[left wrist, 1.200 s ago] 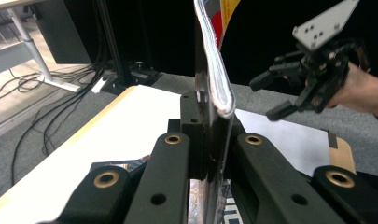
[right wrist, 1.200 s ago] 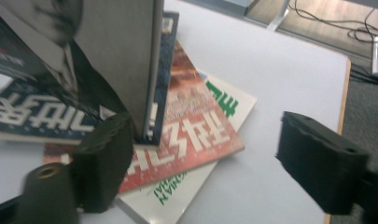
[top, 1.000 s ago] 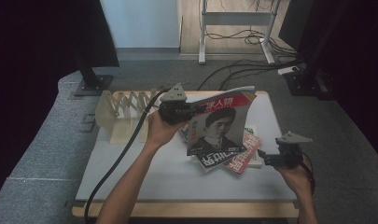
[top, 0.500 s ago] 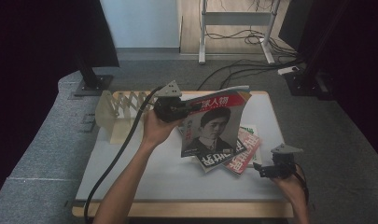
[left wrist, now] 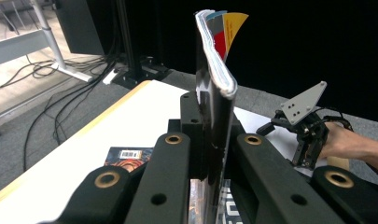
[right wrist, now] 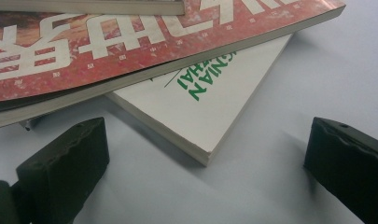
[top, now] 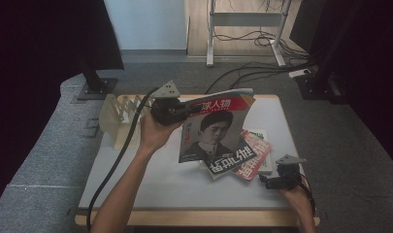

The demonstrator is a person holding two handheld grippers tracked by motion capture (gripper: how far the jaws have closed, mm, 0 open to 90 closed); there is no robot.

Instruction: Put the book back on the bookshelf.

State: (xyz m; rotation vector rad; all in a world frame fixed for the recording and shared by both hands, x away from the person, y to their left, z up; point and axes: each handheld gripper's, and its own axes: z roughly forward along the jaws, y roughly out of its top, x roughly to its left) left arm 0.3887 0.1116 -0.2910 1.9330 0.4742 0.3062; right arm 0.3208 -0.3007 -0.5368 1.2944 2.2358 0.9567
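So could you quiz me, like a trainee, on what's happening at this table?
1. True or false: the left gripper holds a magazine clear of the table.
2. The right gripper is: A open, B shut on a book.
3. What lies at the bottom of the pile?

Key: 1 true. 2 A. 3 A white book with green lettering.

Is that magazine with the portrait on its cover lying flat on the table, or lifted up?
Lifted. The left tool is shut on the portrait magazine at its top edge, so it hangs above the white table.
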